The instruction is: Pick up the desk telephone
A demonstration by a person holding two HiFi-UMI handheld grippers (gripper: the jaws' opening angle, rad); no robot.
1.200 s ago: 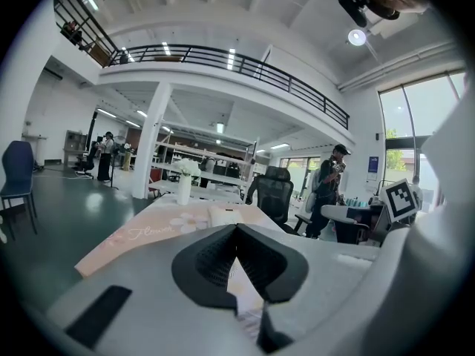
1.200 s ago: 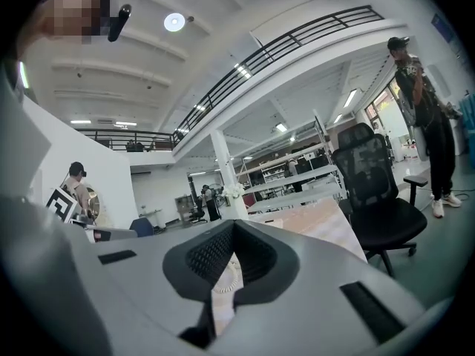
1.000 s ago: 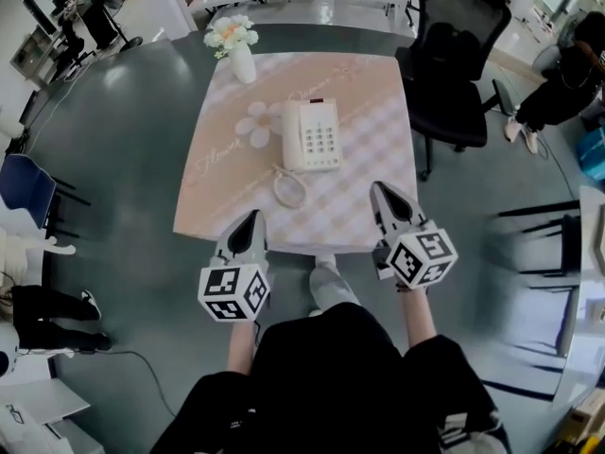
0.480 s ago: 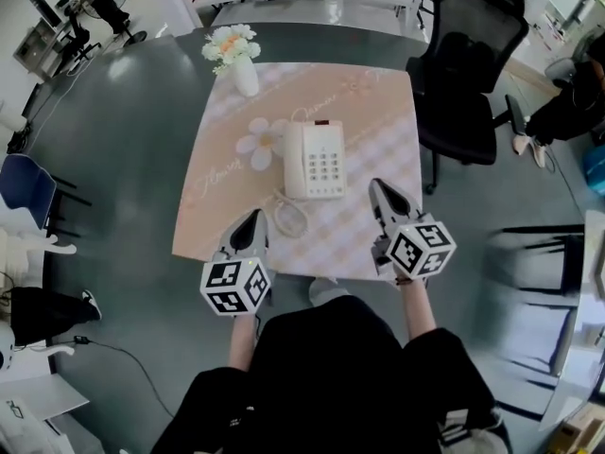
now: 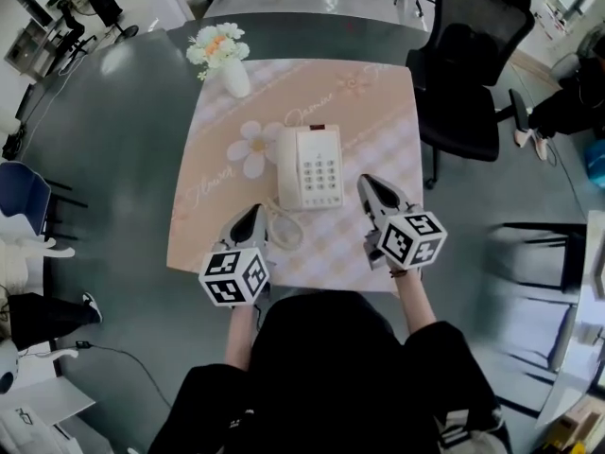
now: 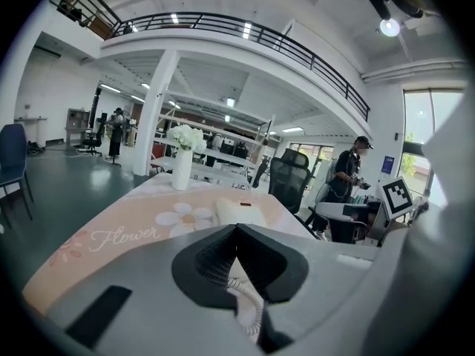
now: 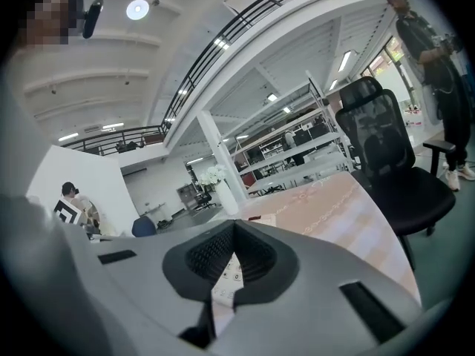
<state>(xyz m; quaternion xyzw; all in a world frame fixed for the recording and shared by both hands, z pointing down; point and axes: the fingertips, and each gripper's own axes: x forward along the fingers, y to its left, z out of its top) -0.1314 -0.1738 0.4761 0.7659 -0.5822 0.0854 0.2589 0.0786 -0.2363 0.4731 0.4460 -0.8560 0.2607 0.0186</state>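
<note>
Your left gripper [image 5: 250, 212] is clenched: in the left gripper view its jaws [image 6: 236, 228] meet at the tips with nothing between them. Same for your right gripper [image 5: 364, 181]: the right gripper view shows it [image 7: 234, 225] pinched fully together and empty. The desk telephone [image 5: 309, 166] is not held. It lies flat near the middle of the table [image 5: 378, 102] on the pink checked cloth, handset in its cradle on the left side, keypad on the right, just beside the white flower print [image 5: 250, 148]. Its coiled cord [image 5: 282, 225] loops off the near left corner toward you. From the head view, your left tip sits over the near left part of the table, just beside that cord loop; I can't tell if it touches. Your right tip is just off the phone's near right corner, apart from it. Both grippers point away from you toward the phone, one on each side of it. The left gripper view has the phone [image 6: 241, 212] straight ahead past the tips and the cord [image 6: 249, 306] showing through the gap below them. The right gripper view shows keypad buttons [image 7: 226, 273] through its gap. The vase of flowers [image 5: 222, 57] stands on the far left corner of the table, well apart from the phone. A black office chair [image 5: 463, 74] is at the far right side of the table, and a blue chair [image 5: 21, 192] is off to the left on the floor.
</note>
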